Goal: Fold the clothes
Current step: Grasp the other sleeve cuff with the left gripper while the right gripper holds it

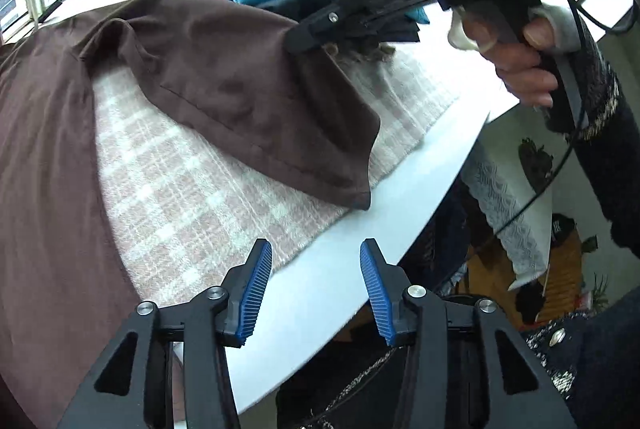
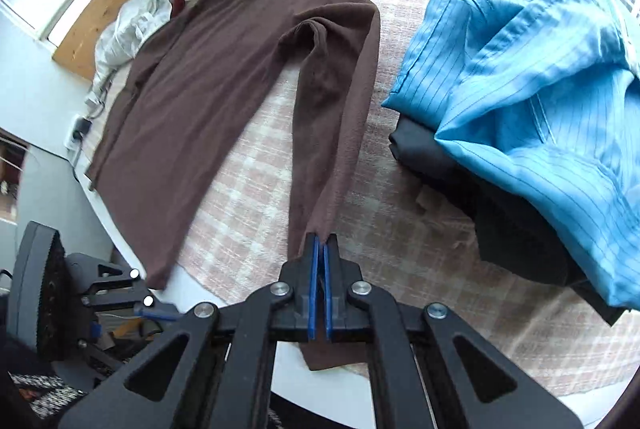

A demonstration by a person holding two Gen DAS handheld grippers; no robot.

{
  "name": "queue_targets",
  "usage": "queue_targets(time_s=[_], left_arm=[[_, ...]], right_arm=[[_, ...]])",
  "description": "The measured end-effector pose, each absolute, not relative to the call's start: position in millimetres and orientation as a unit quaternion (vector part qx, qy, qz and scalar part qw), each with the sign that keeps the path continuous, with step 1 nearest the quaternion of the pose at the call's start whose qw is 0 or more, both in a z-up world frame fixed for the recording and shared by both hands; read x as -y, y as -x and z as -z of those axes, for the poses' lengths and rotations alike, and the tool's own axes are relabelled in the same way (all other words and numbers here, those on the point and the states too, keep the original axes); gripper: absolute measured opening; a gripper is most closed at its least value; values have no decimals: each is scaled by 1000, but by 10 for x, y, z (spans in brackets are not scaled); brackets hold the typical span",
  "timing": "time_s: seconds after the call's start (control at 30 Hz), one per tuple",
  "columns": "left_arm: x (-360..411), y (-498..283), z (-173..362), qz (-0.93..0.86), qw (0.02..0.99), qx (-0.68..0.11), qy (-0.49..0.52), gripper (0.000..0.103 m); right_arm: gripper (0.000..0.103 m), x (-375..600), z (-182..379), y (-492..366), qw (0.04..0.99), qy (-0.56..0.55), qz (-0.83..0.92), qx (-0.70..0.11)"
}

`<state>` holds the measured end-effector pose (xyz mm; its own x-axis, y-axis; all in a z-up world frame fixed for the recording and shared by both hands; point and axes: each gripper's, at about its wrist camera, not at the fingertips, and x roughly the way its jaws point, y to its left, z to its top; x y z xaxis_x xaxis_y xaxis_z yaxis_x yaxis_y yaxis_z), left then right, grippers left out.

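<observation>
My right gripper (image 2: 320,249) pinches the brown shirt's (image 2: 224,69) sleeve (image 2: 332,117), lifted off the checked cloth (image 2: 248,197); my left gripper (image 1: 316,285) hangs spread; body still flat, unfolded.

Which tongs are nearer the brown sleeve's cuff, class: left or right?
Right. The right tongs are shut on the sleeve near its cuff; the left tongs are open over the table edge, apart from it.

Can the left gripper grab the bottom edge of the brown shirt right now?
Probably yes. The left gripper is open and holds nothing, and the brown shirt lies flat on the checked cloth just beside it, with nothing between.
</observation>
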<state>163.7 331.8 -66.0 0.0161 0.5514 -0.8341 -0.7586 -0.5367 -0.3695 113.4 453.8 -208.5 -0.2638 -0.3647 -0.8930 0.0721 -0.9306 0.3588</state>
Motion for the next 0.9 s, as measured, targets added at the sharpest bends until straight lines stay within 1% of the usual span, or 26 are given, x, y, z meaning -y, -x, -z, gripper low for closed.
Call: queue_targets(time_s=[0.07, 0.1, 0.13, 0.3, 0.37, 0.4, 0.43, 0.47, 0.5, 0.57, 0.6, 0.63, 0.67, 0.77, 0.9], left_arm=[[-3348, -1510, 645, -704, 471, -54, 529, 51], [-3347, -1459, 631, -707, 472, -34, 526, 57], [-3326, -1426, 609, -712, 470, -20, 521, 61], [-3349, -1289, 684, -752, 430, -2, 500, 61], [-3380, -1242, 775, -764, 417, 0, 492, 57], [-3350, -1222, 812, -765, 418, 3, 490, 45], [-3307, -1189, 846, -765, 414, 13, 493, 19], [-3264, -1156, 879, -764, 411, 22, 497, 8], [-3219, -1123, 912, -763, 408, 32, 500, 7], [-3055, -1059, 920, -759, 403, 66, 507, 7], [-2997, -1057, 883, -764, 400, 65, 502, 7], [-2942, -1055, 848, -768, 397, 65, 498, 7], [-2944, -1054, 836, -768, 398, 64, 498, 7], [-2952, -1052, 800, -767, 401, 61, 496, 7], [-2962, -1049, 751, -767, 406, 57, 494, 7]], right_arm=[[3, -4516, 2025, -1167, 155, -588, 779, 155], [3, -4489, 1996, -1177, 162, -587, 776, 164], [3, -4437, 1970, -1173, 169, -587, 774, 168], [3, -4037, 1946, -1115, 205, -593, 763, 152], [3, -3924, 1959, -1080, 219, -598, 755, 155], [3, -3872, 1960, -1060, 225, -599, 753, 154], [3, -3832, 1960, -1037, 229, -601, 750, 153], [3, -3799, 1964, -1015, 234, -603, 748, 152], [4, -3782, 1960, -988, 240, -605, 744, 152], [9, -3787, 1925, -914, 251, -609, 736, 157], [12, -3808, 1888, -858, 253, -609, 735, 158], [19, -3852, 1838, -773, 243, -602, 745, 155], [26, -3911, 1777, -666, 225, -590, 761, 149], [35, -4063, 1671, -140, 133, -567, 805, 113], [39, -4153, 1941, 829, 62, -587, 802, 92]])
